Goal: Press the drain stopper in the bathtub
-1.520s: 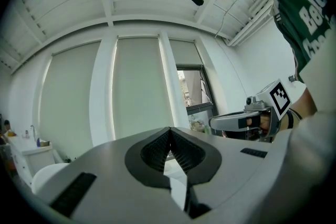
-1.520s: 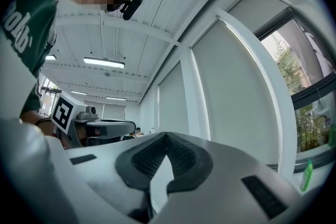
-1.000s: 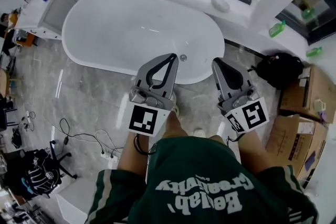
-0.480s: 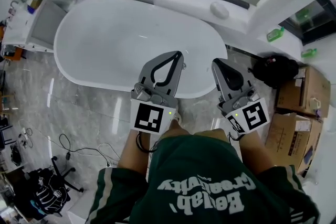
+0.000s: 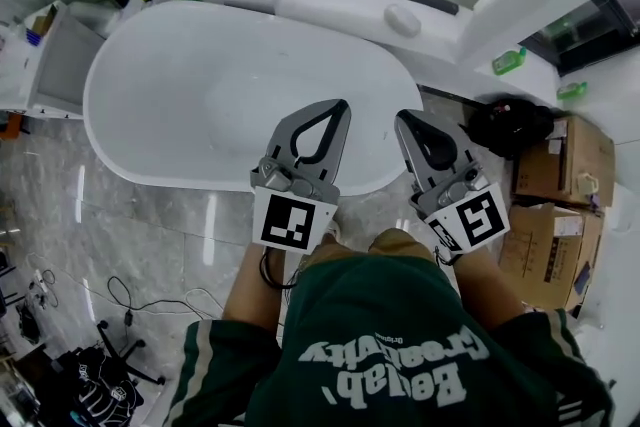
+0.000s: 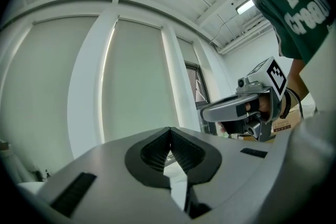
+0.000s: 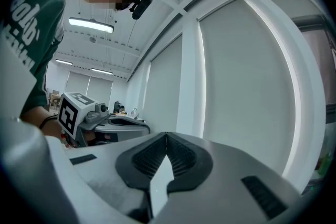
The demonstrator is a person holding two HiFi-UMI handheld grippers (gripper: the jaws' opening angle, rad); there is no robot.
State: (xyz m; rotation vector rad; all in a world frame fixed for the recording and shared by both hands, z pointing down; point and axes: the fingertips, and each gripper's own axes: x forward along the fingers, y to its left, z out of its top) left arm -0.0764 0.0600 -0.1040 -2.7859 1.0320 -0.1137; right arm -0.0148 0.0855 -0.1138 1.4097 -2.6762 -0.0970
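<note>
While their jaws were closed on nothing, the left gripper (image 5: 337, 106) and the right gripper (image 5: 402, 119) were side by side over the near rim of the tub (image 5: 180, 95).

Green shirt (image 5: 390, 315) (white lettering (image 5: 395, 367), seemingly striped sleeves (image 5: 192, 365))

the left gripper (image 6: 169, 131) has its jaw tips together, with nothing between them. a pale wall (image 6: 136, 76) stands behind. at the right, a hand (image 6: 263, 104) holds the right gripper (image 6: 210, 110) level, under a green shirt (image 6: 294, 2).
</note>
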